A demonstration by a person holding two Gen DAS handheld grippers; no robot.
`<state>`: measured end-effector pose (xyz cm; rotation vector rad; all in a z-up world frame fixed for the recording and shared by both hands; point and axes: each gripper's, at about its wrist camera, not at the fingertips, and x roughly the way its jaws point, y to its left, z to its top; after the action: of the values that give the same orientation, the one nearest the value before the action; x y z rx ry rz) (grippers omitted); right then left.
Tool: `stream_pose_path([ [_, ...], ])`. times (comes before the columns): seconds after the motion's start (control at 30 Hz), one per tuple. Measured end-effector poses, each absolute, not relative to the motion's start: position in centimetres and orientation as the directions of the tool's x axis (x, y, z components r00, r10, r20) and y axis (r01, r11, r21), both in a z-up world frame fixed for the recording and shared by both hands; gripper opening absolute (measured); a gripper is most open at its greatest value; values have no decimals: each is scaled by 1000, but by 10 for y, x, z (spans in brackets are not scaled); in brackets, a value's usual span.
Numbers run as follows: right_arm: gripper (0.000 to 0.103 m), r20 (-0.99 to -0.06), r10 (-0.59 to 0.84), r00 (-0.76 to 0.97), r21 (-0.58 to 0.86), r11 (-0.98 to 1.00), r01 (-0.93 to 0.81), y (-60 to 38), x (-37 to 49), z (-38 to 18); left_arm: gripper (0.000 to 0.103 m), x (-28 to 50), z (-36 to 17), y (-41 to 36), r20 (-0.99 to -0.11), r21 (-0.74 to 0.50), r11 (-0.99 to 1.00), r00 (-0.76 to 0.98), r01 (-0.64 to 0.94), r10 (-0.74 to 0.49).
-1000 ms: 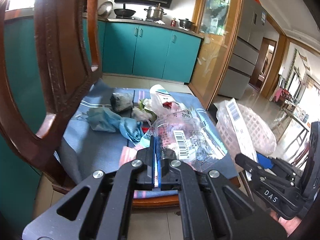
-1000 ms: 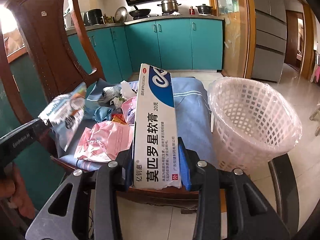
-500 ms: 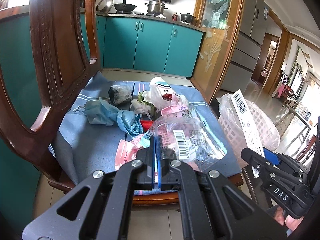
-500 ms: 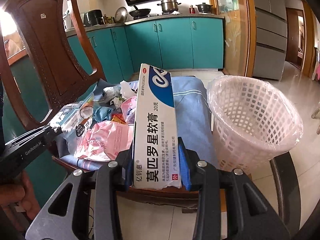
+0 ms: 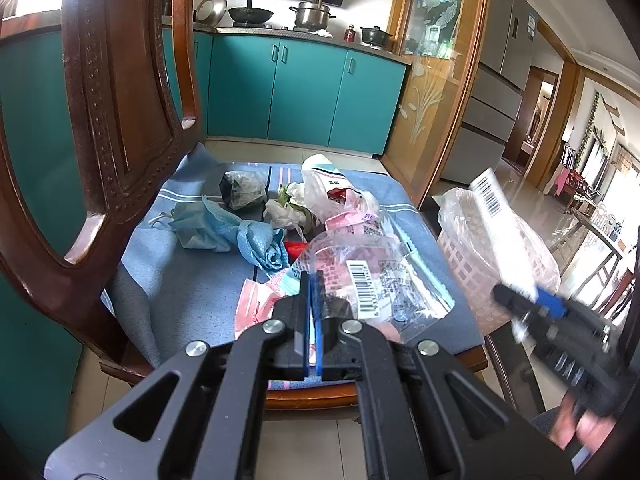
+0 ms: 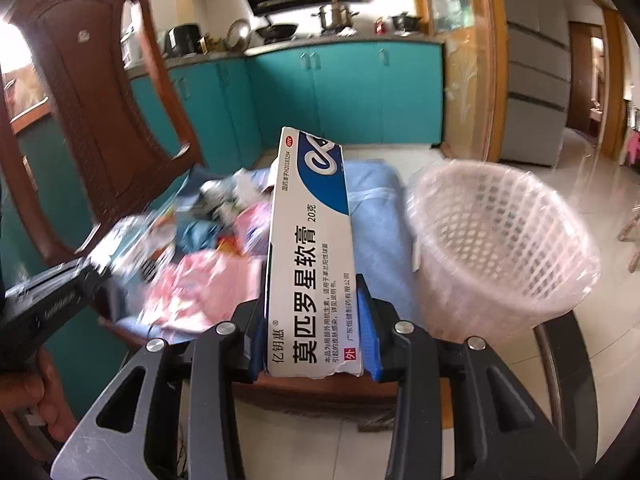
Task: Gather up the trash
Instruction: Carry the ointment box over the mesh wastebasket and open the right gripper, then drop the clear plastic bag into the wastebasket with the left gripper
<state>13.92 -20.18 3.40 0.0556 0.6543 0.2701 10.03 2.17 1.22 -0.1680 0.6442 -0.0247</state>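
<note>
A: Two tools are seen. What is gripped by each?

B: The right tool (image 6: 312, 344) is clamped on a white and blue box (image 6: 310, 256), held upright between the blue pads, its printed face towards the camera. The left tool (image 5: 311, 304) is closed, its pads pressed together on the edge of a clear bag (image 5: 376, 284) with a barcode label.

A: Where is the trash found?

B: It is heaped on a chair (image 5: 120, 92) covered by a blue cloth (image 5: 184, 276). A crumpled blue mask (image 5: 224, 232) is placed towards the left edge of the seat, a dark wrapped lump (image 5: 242, 189) near the back edge, a white bag (image 5: 328, 192) beside it, and pink wrappers (image 5: 256, 304) at the front edge under the clear bag.

A: And the basket?

B: A white lattice basket (image 6: 500, 248), lined with clear film, is set just beside the right edge of the seat. The box is held to its left, apart from it. In the left view the right tool is blurred in front of the basket.
</note>
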Motion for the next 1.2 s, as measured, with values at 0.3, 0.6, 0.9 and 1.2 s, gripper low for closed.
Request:
stream_pose_path([
  [0.3,44,-542,39,839,135,990,41,-291,200,53,2,99,13,24,-596,-163,986,800,-27,-77],
  [0.6,93,-519,28,855,175,982,74,-306,186,51,2,101,9,20,-609,-142,990,790,-24,-68],
  [0.9,95,-493,81,866,188,982,15,-294,172,59,2,110,1,-6,-637,-113,993,766,24,-91],
  [1.2,95,-442,43,896,258,963,82,-330,159,65,2,145,5,-93,-658,-76,985,735,155,-166],
])
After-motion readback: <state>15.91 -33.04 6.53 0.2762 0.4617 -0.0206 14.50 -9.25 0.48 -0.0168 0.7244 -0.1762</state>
